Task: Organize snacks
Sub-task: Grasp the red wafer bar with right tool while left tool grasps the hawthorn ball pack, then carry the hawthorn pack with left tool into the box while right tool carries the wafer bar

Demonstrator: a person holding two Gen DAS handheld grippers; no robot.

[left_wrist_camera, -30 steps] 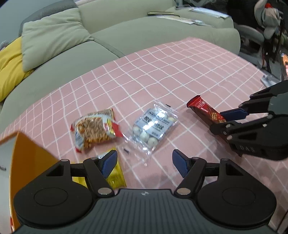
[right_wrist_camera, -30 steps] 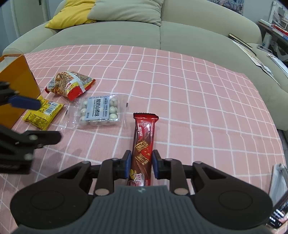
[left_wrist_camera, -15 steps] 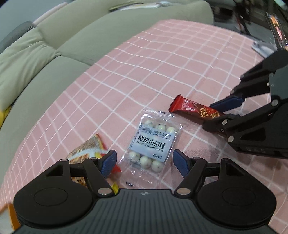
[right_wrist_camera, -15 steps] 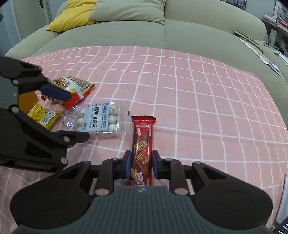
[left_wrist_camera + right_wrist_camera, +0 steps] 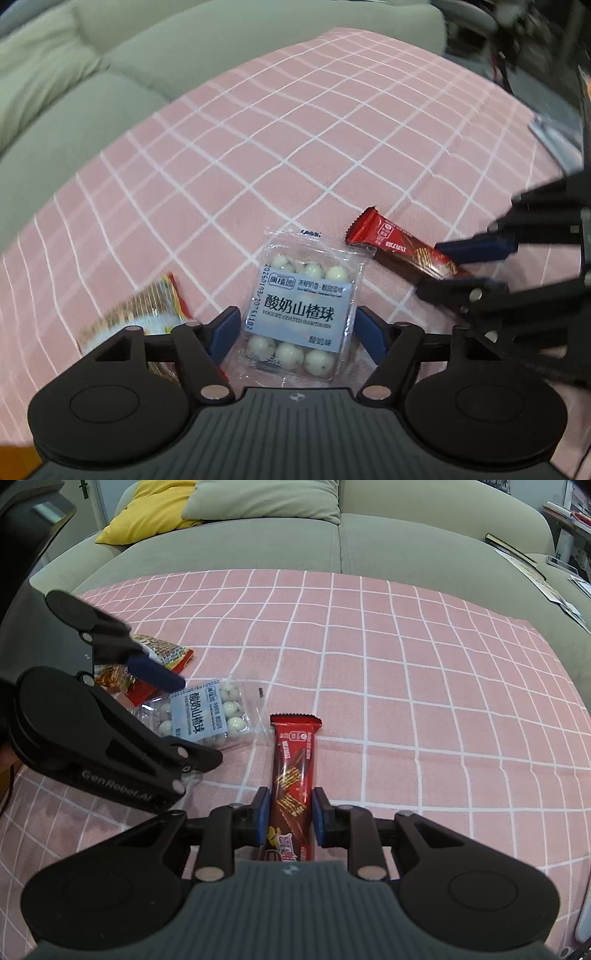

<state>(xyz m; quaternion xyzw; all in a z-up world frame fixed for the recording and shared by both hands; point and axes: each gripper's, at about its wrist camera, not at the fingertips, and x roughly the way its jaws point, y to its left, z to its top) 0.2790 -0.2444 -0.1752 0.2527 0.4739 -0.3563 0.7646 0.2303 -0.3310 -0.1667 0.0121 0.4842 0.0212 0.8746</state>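
Fingers of the left gripper stand apart in the left wrist view, one blue pad on each side of a clear packet of yogurt-coated hawthorn balls that lies flat on the pink checked cloth. No pad visibly presses the packet. Just left of it, an orange-and-red snack bag, partly behind the gripper body. To the right, a red chocolate bar with its far end between the fingers of the right gripper. Green sofa behind the cloth. Right wrist view: right gripper closed on the near end of the chocolate bar, pads against both long edges; the bar points away across the cloth. Left gripper straddles the hawthorn packet; snack bag beyond it. Yellow cushion on the sofa.
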